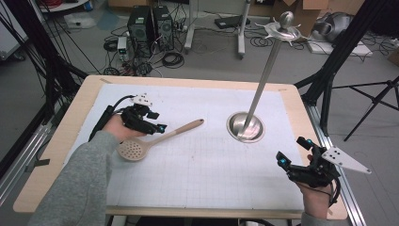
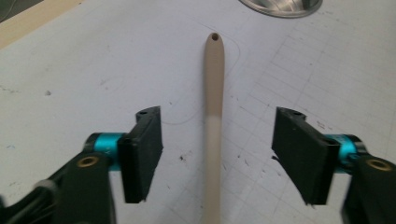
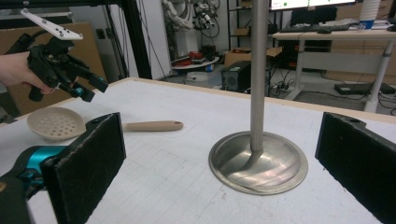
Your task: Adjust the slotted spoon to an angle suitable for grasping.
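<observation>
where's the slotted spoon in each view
High view: slotted spoon lies left of centre on the mat, beside the left gripper.
Left gripper view: its handle runs up the middle.
Right gripper view: at the left.
Shared landmark: the metal stand's round base.

The beige skimmer spoon [image 1: 150, 141] lies on a white, faintly gridded mat [image 1: 207, 174] over a light wood table [image 1: 70, 132], beside what looks like a silver stand [image 1: 245, 126].
</observation>
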The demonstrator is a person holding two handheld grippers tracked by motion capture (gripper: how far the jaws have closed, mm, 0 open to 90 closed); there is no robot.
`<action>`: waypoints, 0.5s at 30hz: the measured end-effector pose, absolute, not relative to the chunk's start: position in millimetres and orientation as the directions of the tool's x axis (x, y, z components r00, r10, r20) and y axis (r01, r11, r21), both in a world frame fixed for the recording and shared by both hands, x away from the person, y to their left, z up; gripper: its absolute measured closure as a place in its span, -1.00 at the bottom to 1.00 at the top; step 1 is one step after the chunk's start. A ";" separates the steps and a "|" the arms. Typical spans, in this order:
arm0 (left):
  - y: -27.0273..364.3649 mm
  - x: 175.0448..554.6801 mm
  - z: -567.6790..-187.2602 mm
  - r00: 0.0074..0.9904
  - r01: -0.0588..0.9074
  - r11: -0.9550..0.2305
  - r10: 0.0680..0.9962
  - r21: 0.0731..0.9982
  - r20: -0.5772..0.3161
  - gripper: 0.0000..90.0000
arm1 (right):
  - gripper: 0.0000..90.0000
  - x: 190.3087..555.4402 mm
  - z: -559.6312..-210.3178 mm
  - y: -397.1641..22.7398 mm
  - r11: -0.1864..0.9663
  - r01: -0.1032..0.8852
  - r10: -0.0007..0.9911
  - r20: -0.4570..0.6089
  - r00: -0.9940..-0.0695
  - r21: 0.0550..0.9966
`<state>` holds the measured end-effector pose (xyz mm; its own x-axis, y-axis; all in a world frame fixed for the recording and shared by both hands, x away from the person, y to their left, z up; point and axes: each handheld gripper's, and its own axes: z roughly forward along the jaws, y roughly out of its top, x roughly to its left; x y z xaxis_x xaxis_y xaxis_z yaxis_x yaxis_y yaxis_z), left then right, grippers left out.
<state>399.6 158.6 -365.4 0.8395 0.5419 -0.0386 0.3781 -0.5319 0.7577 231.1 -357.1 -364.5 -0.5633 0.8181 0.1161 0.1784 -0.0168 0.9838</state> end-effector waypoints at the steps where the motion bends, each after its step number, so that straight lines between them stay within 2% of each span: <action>1: 158.1 398.3 -365.6 0.840 0.376 -0.541 0.542 0.752 -0.030 -0.40 | -0.98 231.1 -364.6 -356.0 -0.013 0.182 0.817 0.116 -0.565 0.983; 4: 157.3 396.2 -367.1 0.836 0.377 -0.557 0.548 0.740 -0.013 -0.64 | -0.98 230.9 -364.9 -354.3 0.000 0.186 0.815 0.108 -0.570 0.983; 15: 160.6 388.7 -371.6 0.834 0.388 -0.573 0.552 0.722 -0.010 -0.67 | -0.98 230.9 -363.8 -355.7 -0.015 0.186 0.816 0.120 -0.566 0.982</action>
<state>388.7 160.6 -371.6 0.8338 0.5520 -0.0104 0.3883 -0.5730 0.7217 230.9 -355.7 -363.8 -0.5660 0.8157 0.1195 0.1863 -0.0146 0.9824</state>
